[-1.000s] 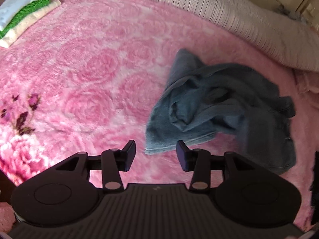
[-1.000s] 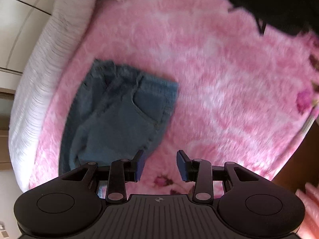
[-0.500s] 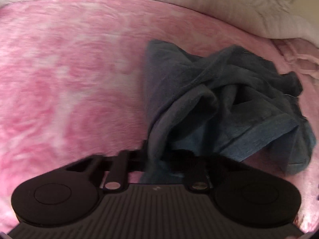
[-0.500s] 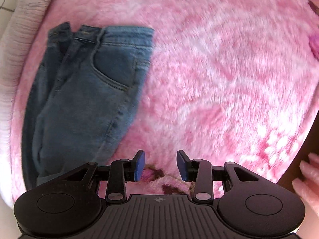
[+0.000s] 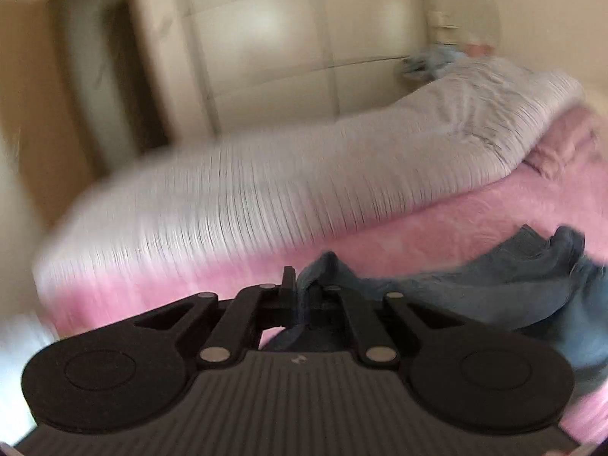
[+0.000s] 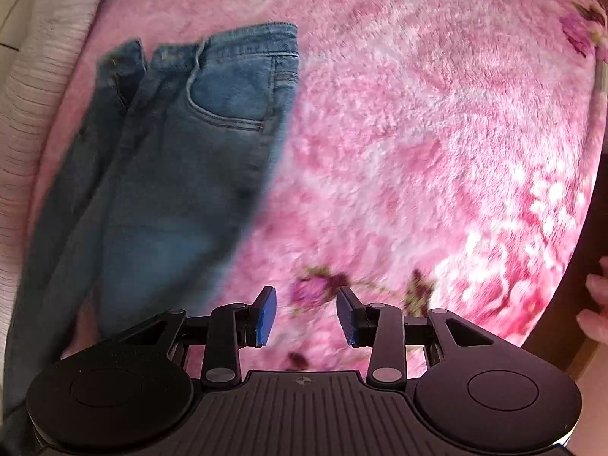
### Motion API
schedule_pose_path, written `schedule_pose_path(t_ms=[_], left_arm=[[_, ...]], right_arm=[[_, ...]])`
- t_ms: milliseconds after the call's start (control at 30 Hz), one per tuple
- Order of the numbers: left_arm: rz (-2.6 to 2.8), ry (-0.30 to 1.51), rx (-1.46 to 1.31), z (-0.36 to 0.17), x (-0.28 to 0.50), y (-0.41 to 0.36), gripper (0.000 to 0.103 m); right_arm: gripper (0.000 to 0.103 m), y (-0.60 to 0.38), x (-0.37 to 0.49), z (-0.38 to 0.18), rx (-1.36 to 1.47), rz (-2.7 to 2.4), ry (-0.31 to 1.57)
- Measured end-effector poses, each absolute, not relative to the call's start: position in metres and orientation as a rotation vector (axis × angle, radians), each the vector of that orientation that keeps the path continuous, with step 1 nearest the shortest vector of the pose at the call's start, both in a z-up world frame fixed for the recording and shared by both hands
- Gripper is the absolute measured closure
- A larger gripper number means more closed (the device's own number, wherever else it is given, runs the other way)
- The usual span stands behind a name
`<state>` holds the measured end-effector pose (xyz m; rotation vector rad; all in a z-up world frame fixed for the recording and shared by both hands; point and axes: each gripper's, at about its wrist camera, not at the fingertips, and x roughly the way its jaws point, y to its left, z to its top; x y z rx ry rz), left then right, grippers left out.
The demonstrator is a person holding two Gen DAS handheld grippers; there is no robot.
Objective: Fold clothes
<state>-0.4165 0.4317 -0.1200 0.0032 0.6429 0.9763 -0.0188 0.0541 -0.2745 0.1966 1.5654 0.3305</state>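
Observation:
A pair of blue jeans (image 6: pixel 182 144) lies stretched out on the pink floral blanket (image 6: pixel 418 133), waistband at the far end, one leg running back toward the camera at the left. My right gripper (image 6: pixel 306 315) is open and empty, hovering over the blanket to the right of the jeans. In the left wrist view my left gripper (image 5: pixel 304 292) is shut on a hem of the jeans (image 5: pixel 494 288), lifted off the blanket (image 5: pixel 418 235); the denim trails off to the right. That view is motion-blurred.
A rolled white striped quilt (image 5: pixel 304 174) lies along the far side of the bed; it also shows at the left in the right wrist view (image 6: pixel 41 76). Cream wardrobe doors (image 5: pixel 285 38) stand behind. A hand (image 6: pixel 594 304) shows at the right edge.
My left gripper closed on the jeans' hem and lifted, tilting up so the wardrobe came into view. The jeans have been pulled out straighter. My right gripper stayed open and drifted over the blanket.

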Motion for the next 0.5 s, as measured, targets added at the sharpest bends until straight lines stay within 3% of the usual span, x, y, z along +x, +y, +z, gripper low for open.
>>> schedule_pose_path(t_ms=[100, 133, 167, 233, 367, 500], left_arm=[[1.002, 0.837, 0.178, -0.128, -0.408, 0.447, 0.089], [1.043, 0.900, 0.188, -0.142, -0.413, 0.455, 0.078], [1.105, 0.974, 0.136, -0.161, -0.423, 0.465, 0.074], [1.170, 1.050, -0.108, -0.190, -0.449, 0.477, 0.077], [1.158, 0.958, -0.725, -0.243, -0.512, 0.466, 0.075], [1.167, 0.786, -1.016, -0.266, -0.538, 0.451, 0.073]], right_arm=[[0.064, 0.057, -0.029, -0.269, 0.222, 0.336, 1.542], [0.064, 0.057, -0.032, -0.267, 0.230, 0.338, 1.535], [0.064, 0.058, -0.035, -0.265, 0.238, 0.340, 1.527], [0.064, 0.058, -0.041, -0.268, 0.245, 0.330, 1.531], [0.064, 0.050, -0.045, -0.282, 0.234, 0.291, 1.563], [0.064, 0.044, -0.039, -0.296, 0.187, 0.253, 1.580]])
